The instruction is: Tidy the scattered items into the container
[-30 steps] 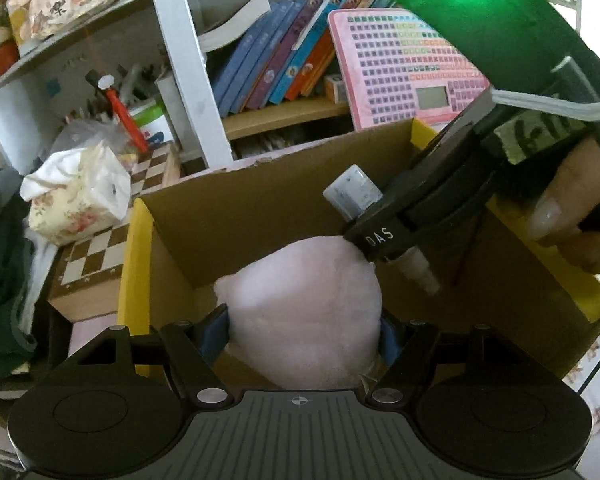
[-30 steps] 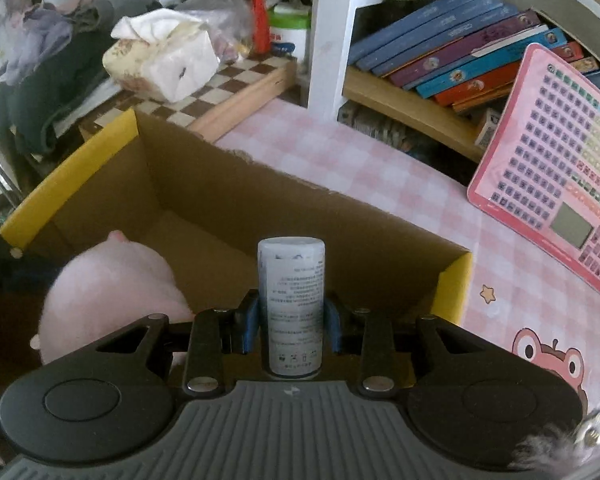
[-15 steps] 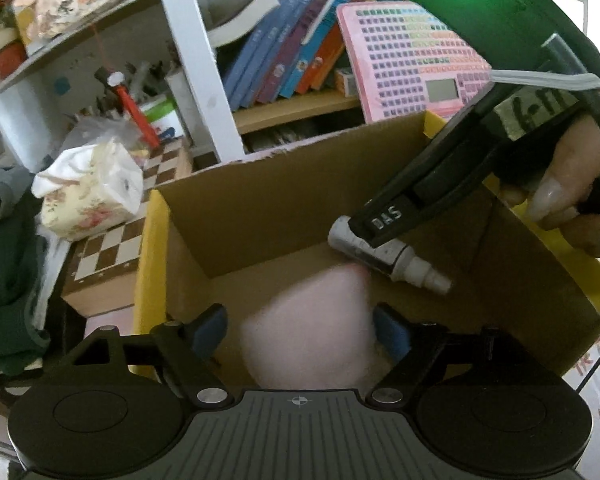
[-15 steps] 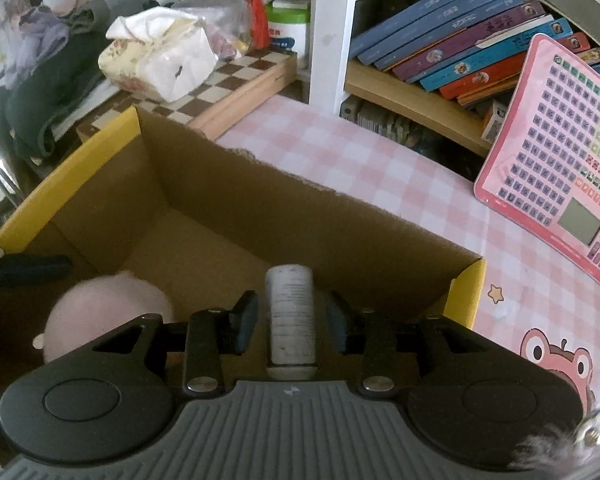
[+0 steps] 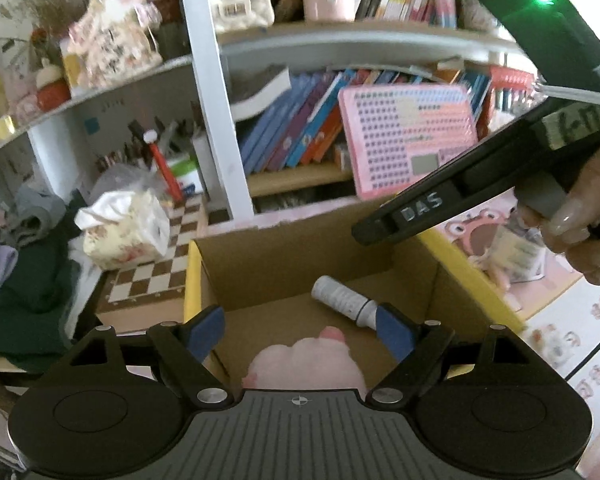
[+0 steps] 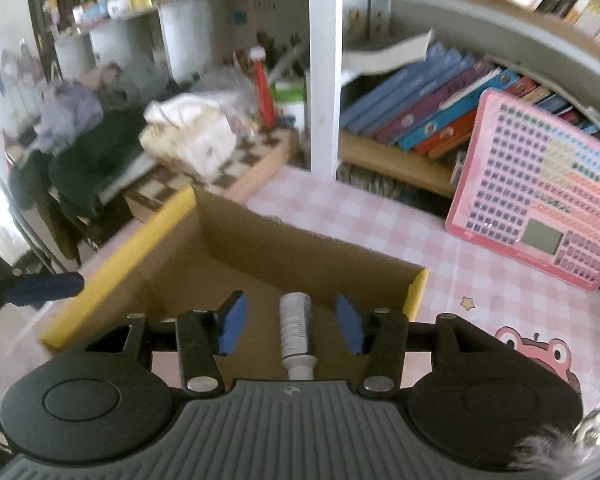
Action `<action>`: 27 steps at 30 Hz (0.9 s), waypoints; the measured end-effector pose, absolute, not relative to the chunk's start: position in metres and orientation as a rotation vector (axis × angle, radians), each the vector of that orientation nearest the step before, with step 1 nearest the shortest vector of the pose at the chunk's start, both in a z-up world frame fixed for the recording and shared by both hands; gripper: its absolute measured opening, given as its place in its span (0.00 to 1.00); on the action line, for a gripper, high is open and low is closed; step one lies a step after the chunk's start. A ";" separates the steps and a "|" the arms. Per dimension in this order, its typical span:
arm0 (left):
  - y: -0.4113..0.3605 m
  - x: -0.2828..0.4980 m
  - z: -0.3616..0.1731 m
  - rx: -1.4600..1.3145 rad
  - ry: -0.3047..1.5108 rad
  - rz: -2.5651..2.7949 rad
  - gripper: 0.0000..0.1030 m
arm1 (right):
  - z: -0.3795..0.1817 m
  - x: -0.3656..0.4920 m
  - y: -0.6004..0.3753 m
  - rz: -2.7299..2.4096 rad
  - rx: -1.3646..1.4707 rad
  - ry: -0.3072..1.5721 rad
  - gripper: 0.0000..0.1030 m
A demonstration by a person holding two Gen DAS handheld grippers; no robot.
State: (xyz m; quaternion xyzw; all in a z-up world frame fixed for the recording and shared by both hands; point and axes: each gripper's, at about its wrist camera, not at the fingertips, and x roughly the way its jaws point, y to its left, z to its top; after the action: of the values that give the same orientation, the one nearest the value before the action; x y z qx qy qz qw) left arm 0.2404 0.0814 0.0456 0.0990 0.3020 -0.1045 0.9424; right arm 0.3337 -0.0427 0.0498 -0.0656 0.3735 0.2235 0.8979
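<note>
Left gripper (image 5: 300,330): spread wide, nothing held, above the cardboard box (image 5: 284,248). Right gripper (image 6: 292,320): likewise wide apart, empty, over the same box. Pink plush toy (image 5: 304,360) on box floor at 6 o'clock in left view. White bottle (image 5: 342,300) lying flat at 1 o'clock from plush, apart from it. Pink toy keyboard (image 6: 540,196) propped at 2 o'clock on checked tablecloth (image 6: 364,216).
</note>
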 end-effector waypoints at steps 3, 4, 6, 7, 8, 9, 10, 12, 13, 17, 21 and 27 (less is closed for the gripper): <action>0.084 0.218 0.058 0.198 0.583 -0.220 0.83 | 0.067 0.306 -0.054 0.459 -0.111 0.731 0.49; 0.086 0.209 0.063 0.195 0.574 -0.225 0.83 | 0.072 0.296 -0.057 0.457 -0.103 0.721 0.49; 0.088 0.193 0.069 0.195 0.563 -0.232 0.84 | 0.080 0.276 -0.066 0.451 -0.082 0.706 0.49; 0.089 0.185 0.072 0.198 0.558 -0.235 0.84 | 0.083 0.266 -0.071 0.448 -0.071 0.699 0.49; 0.090 0.179 0.073 0.200 0.556 -0.239 0.84 | 0.086 0.256 -0.075 0.442 -0.062 0.694 0.49; 0.091 0.171 0.075 0.203 0.554 -0.243 0.84 | 0.088 0.246 -0.080 0.432 -0.053 0.688 0.49; 0.091 0.164 0.076 0.204 0.556 -0.243 0.84 | 0.090 0.237 -0.084 0.422 -0.044 0.682 0.50; 0.092 0.150 0.078 0.197 0.555 -0.244 0.84 | 0.090 0.216 -0.091 0.401 -0.031 0.673 0.50; 0.092 0.143 0.077 0.190 0.556 -0.247 0.84 | 0.089 0.207 -0.093 0.391 -0.027 0.671 0.50; 0.091 0.118 0.070 0.171 0.577 -0.247 0.84 | 0.073 0.172 -0.099 0.351 -0.015 0.684 0.50; 0.088 0.097 0.054 0.169 0.619 -0.234 0.84 | 0.050 0.140 -0.103 0.283 -0.035 0.692 0.50; 0.086 0.073 0.029 0.148 0.676 -0.212 0.84 | 0.019 0.099 -0.110 0.189 -0.061 0.706 0.50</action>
State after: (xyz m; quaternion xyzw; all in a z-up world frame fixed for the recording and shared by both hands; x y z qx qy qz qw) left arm 0.0732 0.0856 0.0291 0.0722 0.3308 -0.1037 0.9352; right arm 0.0985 -0.1104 0.0186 -0.0300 0.3453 0.0924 0.9335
